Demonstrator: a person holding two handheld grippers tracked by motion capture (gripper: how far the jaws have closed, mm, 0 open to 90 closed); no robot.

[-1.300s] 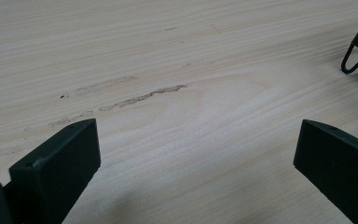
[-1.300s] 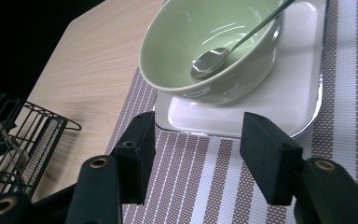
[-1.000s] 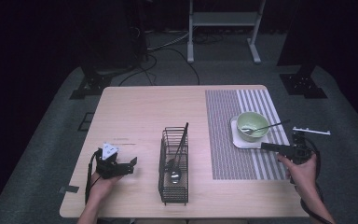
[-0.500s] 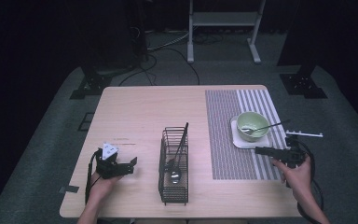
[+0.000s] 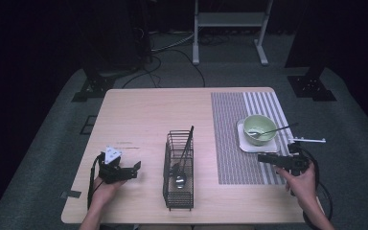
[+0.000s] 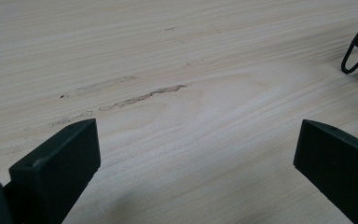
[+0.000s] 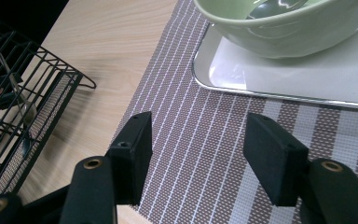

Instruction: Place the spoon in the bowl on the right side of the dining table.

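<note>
In the high view my right gripper [image 5: 262, 157] hovers low over the striped placemat [image 5: 232, 143], pointing left, just in front of the pale green bowl [image 5: 259, 128]. The bowl stands on a white square tray [image 5: 243, 144] and holds a spoon [image 5: 279, 129] whose handle sticks out to the right. The right gripper view shows my right gripper [image 7: 200, 126] open and empty over the placemat [image 7: 186, 154], with the bowl [image 7: 284, 37] and tray [image 7: 307, 79] just beyond. My left gripper [image 5: 134, 166] rests open on the bare table [image 5: 139, 120]; nothing lies between the jaws of the left gripper [image 6: 196, 140].
A black wire basket [image 5: 178, 167] stands mid-table near the front edge, holding a ladle [image 5: 179, 179] and a long dark utensil. Its corner shows in the right gripper view [image 7: 23, 93] and a foot of the basket [image 6: 356, 51] in the left gripper view.
My right gripper has moved a little left and toward the table's near edge, over the placemat in front of the bowl. The left gripper has stayed where it was.
</note>
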